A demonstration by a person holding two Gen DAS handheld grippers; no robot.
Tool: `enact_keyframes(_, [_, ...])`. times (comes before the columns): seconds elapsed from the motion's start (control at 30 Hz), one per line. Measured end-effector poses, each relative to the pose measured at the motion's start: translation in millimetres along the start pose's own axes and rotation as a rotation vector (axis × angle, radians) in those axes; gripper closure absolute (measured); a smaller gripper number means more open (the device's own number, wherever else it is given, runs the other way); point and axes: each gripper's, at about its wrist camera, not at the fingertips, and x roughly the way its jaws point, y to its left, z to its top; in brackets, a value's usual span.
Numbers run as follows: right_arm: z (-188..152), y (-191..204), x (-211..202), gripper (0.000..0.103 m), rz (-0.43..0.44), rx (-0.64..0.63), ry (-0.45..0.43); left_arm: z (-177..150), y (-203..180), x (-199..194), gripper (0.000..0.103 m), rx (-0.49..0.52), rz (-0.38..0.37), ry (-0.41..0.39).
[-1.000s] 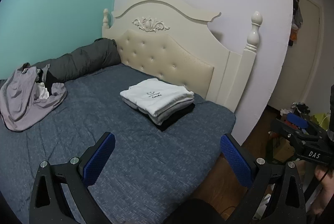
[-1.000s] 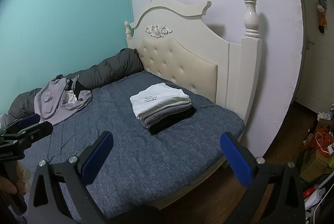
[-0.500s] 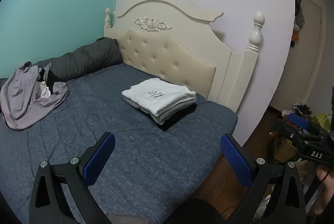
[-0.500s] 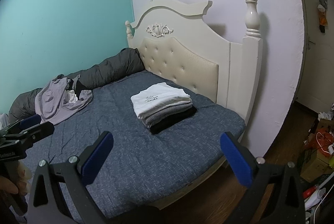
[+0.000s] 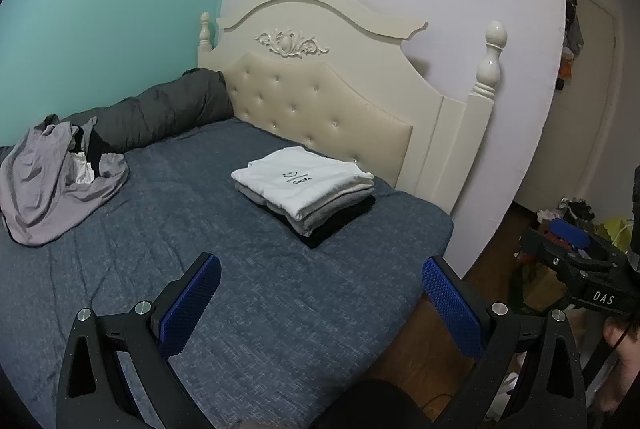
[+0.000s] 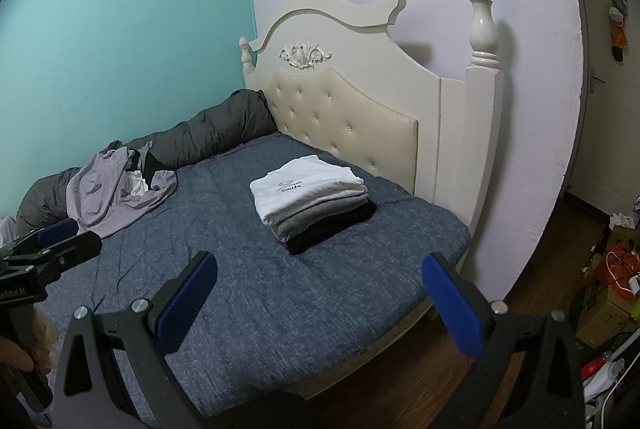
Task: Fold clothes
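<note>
A stack of folded clothes (image 5: pixel 306 185), white shirt on top, grey and black below, lies on the blue-grey bed (image 5: pixel 240 293) near the headboard; it also shows in the right wrist view (image 6: pixel 310 199). A heap of unfolded clothes (image 5: pixel 56 181), mostly a lilac garment, lies at the far left of the bed, also in the right wrist view (image 6: pixel 116 193). My left gripper (image 5: pixel 320 289) is open and empty above the bed's near part. My right gripper (image 6: pixel 320 289) is open and empty over the bed's near edge.
A dark grey rolled duvet (image 5: pixel 160 113) runs along the teal wall. The cream headboard (image 5: pixel 320 97) stands behind the stack. The wooden floor (image 6: pixel 552 249) at the right holds boxes and clutter (image 6: pixel 612 277). A door (image 6: pixel 608 109) is at the far right.
Both grippers have shifted only slightly; the view of the bed has drifted a little. Both stay open and empty, and no clothes have moved.
</note>
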Motion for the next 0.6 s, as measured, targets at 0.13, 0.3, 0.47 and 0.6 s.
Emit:
enact_keyframes(0.13, [-0.4, -1.3, -0.1, 0.000, 0.000, 0.001, 0.001, -0.3, 0.6, 0.0, 0.000, -0.003, 0.010, -0.003])
enact_keyframes(0.3, [-1.1, -1.1, 0.1, 0.000, 0.000, 0.002, 0.004, -1.0, 1.4, -0.3, 0.001, -0.005, 0.009, -0.007])
enact_keyframes(0.47, [-2.0, -2.3, 1.4, 0.000, 0.000, 0.004, 0.008, -1.1, 1.3, -0.6, 0.001, -0.003, 0.009, -0.015])
enact_keyframes(0.6, [-2.7, -2.9, 1.9, 0.000, -0.002, 0.005, 0.009, -1.6, 1.3, 0.0, 0.001, 0.001, 0.000, -0.009])
